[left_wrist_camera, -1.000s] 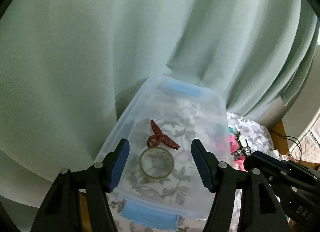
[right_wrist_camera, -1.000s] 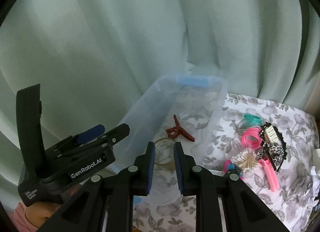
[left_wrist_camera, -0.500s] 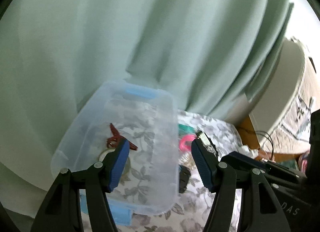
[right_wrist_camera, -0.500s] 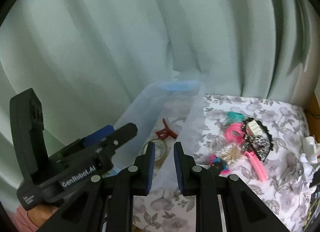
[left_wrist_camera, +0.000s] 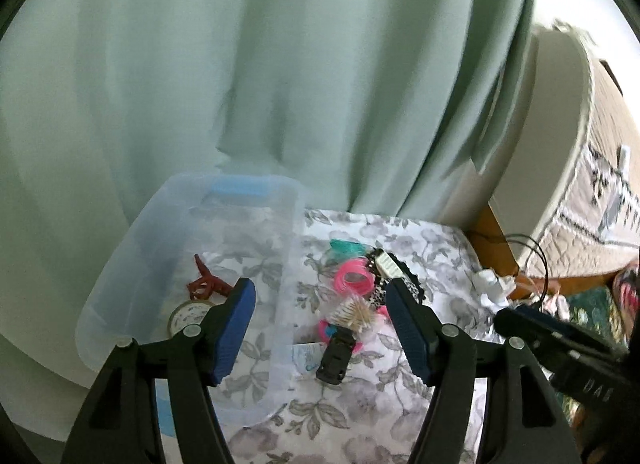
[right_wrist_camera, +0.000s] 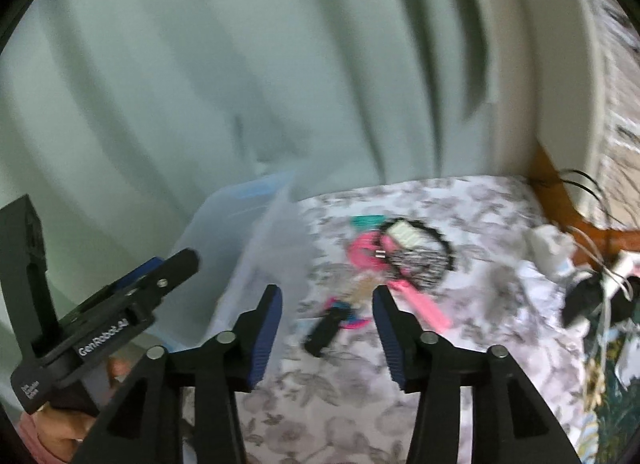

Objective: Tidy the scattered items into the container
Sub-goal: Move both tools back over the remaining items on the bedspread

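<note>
Left wrist view
- Left gripper: lower centre of the frame, jaws apart and opening, holding nothing.
- Container: clear plastic tub with blue handles, lower left, on the floral-cloth surface.
- Inside the container: a dark red hair claw and a roll of clear tape (partly hidden behind the left finger).
- Scattered items: just right of the container, a pink coil, a teal coil, a bundle of cotton swabs and a small black clip.
- Backdrop: pale green curtain across the upper frame.

Right wrist view (blurred)
- Right gripper: lower centre, jaws opening, nothing between them.
- Left gripper's body: lower left, in a hand.
- Items: pink comb and black clip right of the container.
</note>
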Demonstrator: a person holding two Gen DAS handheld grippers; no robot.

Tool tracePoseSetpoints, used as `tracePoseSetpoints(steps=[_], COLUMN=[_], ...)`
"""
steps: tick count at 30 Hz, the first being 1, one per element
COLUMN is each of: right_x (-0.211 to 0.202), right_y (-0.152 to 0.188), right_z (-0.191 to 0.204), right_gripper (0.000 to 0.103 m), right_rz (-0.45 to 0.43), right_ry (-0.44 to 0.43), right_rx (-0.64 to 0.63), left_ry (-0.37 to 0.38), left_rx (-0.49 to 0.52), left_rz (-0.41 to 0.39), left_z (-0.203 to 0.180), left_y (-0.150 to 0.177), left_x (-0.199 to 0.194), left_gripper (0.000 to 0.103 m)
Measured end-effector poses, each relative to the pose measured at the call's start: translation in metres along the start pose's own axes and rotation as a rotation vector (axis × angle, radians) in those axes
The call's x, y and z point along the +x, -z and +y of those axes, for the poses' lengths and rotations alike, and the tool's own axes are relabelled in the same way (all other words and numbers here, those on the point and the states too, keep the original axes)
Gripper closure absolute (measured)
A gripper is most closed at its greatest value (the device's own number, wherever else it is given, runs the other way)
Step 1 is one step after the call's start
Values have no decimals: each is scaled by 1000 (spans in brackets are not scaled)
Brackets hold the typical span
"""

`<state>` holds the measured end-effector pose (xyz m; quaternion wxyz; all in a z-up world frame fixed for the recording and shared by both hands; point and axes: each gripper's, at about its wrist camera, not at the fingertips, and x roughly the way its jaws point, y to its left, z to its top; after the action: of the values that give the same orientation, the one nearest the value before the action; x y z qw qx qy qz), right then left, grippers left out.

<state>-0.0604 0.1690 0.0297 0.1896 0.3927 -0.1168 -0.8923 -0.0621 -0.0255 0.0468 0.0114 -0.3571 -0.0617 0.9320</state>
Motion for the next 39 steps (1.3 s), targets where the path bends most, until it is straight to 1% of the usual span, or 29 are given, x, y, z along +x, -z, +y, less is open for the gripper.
tracePoseSetpoints(steps=[2, 4, 9, 13, 15, 21, 29, 37, 39], right_x=[-5, -9, -15, -13, -10, 4, 36, 74, 83], right_y=[2, 4, 11, 17, 20, 27, 35, 39, 40], right_z=[-18, -40, -79, -102, -112, -125, -131, -132, -132], right_gripper=[44, 44, 40, 39, 36, 28, 27, 27, 24], right_rz=[-8, -8, -6, 11, 24, 65, 146, 224, 240], right_ry=[30, 62, 113, 137, 142, 131, 100, 54, 47], right_rx=[31, 81, 151, 191, 209, 225, 221, 209, 209], left_ry=[5, 9, 18, 29, 32, 26, 11, -15, -21], left_rx=[16, 32, 85, 125, 141, 187, 186, 171, 165], left_rz=[9, 20, 61, 110, 136, 218, 324, 399, 414], left_z=[-8, -15, -33, -47, -53, -63, -59, -51, -49], left_y=[2, 5, 15, 23, 28, 46, 67, 79, 81], left_x=[3, 8, 23, 37, 45, 71, 107, 137, 144], left_gripper=[34, 34, 34, 34, 34, 34, 34, 34, 34])
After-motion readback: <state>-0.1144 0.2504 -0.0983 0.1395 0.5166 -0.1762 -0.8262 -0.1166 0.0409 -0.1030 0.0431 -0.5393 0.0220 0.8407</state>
